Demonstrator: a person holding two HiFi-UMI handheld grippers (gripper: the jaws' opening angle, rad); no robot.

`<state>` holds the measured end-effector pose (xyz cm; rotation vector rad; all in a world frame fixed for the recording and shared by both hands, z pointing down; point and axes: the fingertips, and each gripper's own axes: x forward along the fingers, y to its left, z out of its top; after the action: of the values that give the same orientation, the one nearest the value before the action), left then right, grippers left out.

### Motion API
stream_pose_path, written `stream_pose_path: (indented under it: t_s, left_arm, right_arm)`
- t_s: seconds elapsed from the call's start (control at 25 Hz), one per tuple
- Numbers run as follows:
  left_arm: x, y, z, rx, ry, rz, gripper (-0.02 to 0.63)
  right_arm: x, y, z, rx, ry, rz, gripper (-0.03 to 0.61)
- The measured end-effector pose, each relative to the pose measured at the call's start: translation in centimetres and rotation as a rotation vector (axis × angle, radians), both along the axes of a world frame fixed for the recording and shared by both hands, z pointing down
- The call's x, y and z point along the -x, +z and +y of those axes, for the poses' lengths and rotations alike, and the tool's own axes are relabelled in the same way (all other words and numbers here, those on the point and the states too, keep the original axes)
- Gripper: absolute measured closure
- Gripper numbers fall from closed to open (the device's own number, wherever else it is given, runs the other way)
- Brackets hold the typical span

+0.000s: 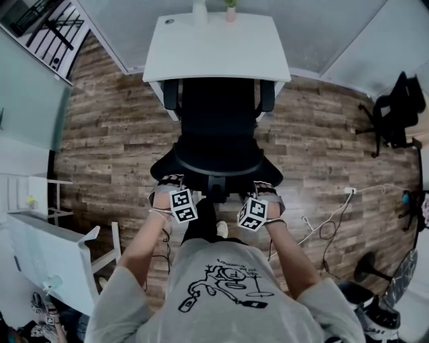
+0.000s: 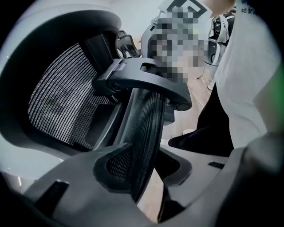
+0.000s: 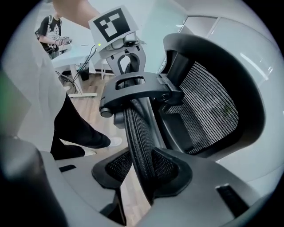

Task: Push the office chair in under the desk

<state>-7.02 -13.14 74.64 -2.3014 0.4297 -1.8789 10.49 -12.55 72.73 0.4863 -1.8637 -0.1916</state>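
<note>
Both grippers are clamped on the top of the office chair (image 1: 214,130), and we stand right behind it. The head view looks steeply down on the black chair, which faces away from us toward a white desk (image 1: 214,50). Our left gripper (image 1: 169,184) and right gripper (image 1: 268,191) sit at opposite ends of the curved mesh headrest (image 1: 218,163), each with its marker cube (image 1: 183,205) turned up toward us.

In the left gripper view, the jaws close on the headrest's edge, which runs up between them as a thin band of black mesh. A dark plastic bracket (image 2: 142,80) crosses its top, and the chair's wide mesh backrest (image 2: 66,102) fills the left of the picture. The right gripper view mirrors this: its jaws pinch the other edge of the same band, with the backrest on the right.

The chair stands at the desk, at least partly under it. Its two armrests (image 1: 171,94) reach the desk's near edge. The seat meets that edge, and we cannot tell how far it goes under. The backrest and headrest stand clear of the desk on our side. A small pink pot (image 1: 230,12) stands at the desk's far edge. The floor (image 1: 114,134) is wood plank, and a second black chair (image 1: 399,107) stands well apart at the right.
</note>
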Motion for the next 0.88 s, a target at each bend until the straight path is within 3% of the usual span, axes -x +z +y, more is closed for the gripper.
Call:
stream_pose_path:
  t_s: [0.88]
  left_arm:
    - [0.7,-0.3,-8.0,-0.028,0.014,0.001,0.48]
  right_arm:
    - [0.6,-0.1,-7.6,-0.006,0.017,0.021,0.419]
